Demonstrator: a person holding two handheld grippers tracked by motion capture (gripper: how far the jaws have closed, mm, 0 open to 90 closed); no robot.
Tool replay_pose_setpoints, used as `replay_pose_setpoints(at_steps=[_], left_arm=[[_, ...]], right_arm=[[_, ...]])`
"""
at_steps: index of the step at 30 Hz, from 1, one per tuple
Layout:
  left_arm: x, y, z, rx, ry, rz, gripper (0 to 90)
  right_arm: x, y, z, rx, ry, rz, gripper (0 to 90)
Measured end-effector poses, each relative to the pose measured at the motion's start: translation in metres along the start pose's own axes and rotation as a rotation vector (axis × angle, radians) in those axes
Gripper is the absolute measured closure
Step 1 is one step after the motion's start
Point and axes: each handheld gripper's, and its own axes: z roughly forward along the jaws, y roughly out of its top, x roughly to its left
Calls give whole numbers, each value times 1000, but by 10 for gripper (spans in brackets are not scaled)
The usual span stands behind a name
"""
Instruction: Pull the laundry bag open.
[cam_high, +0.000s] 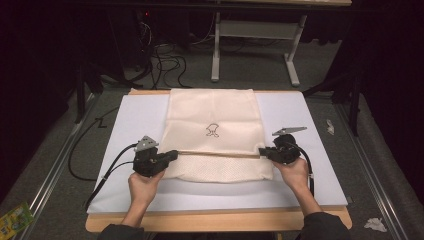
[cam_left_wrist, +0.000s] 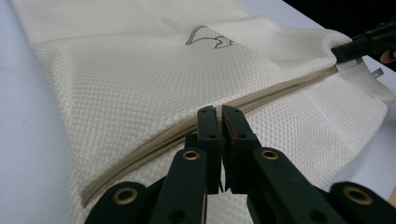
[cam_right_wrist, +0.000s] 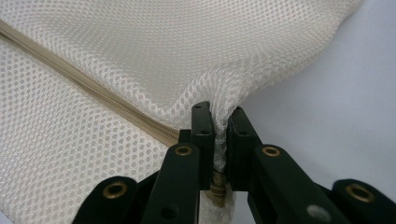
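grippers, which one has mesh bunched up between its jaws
The right gripper: the mesh bag puckers up between its jaws. The left gripper pinches the seam flat.

A lab or recording studio. The wooden surface (cam_high: 215, 220) carries a white mat (cam_high: 140, 115) and stands on grey carpet (cam_high: 380, 165) between metal floor rails (cam_high: 50, 175). Black curtains (cam_high: 390, 45) close off the dark sides. Loose cables (cam_high: 165, 62) lie by a white desk frame (cam_high: 216, 50) behind.

Cream mesh cloth bag (cam_high: 214, 120), matt
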Motion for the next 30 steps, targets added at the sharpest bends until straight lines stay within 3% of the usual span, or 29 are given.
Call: replay_pose_setpoints(at_steps=[10, 30], left_arm=[[10, -1, -10, -12, 17, -30, 876], [21, -6, -29, -25, 58, -41, 876]], right_arm=[[-2, -1, -3, -11, 7, 2, 854], [-4, -2, -10, -33, -5, 4, 853]])
